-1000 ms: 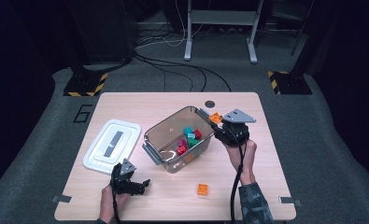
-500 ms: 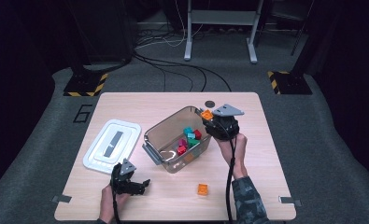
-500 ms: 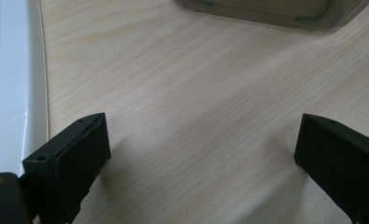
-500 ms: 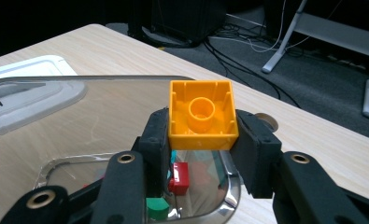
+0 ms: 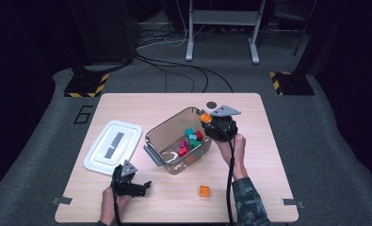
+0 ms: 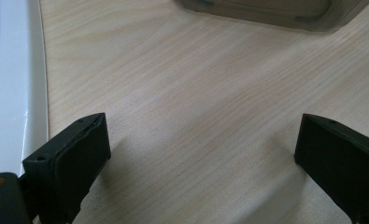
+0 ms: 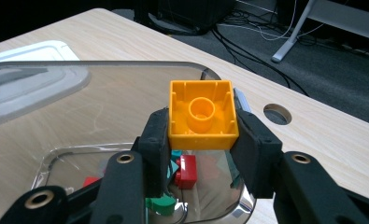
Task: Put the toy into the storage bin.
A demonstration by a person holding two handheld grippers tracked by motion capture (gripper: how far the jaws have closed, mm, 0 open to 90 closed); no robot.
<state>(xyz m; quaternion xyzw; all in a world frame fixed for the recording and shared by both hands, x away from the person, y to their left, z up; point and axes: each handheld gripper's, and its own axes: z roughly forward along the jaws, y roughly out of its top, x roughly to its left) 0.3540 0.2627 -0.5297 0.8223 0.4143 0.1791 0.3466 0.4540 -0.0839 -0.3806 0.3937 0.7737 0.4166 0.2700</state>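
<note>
right gripper (image 7: 202, 140): black, brass screws, grey plate | left gripper (image 6: 205, 158): black | sleeve (image 5: 248, 202): camouflage

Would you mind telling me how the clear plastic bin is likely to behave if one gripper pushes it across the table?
The clear bin looks thin-walled and holds few blocks, so it is probably light and should slide easily on the smooth wooden table. A push near its rim might tip or turn it rather than move it straight, and its walls may flex slightly.

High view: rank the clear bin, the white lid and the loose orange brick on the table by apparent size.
1. Clear bin, though the white lid looks close to it.
2. White lid.
3. Loose orange brick, by far the smallest.
</note>
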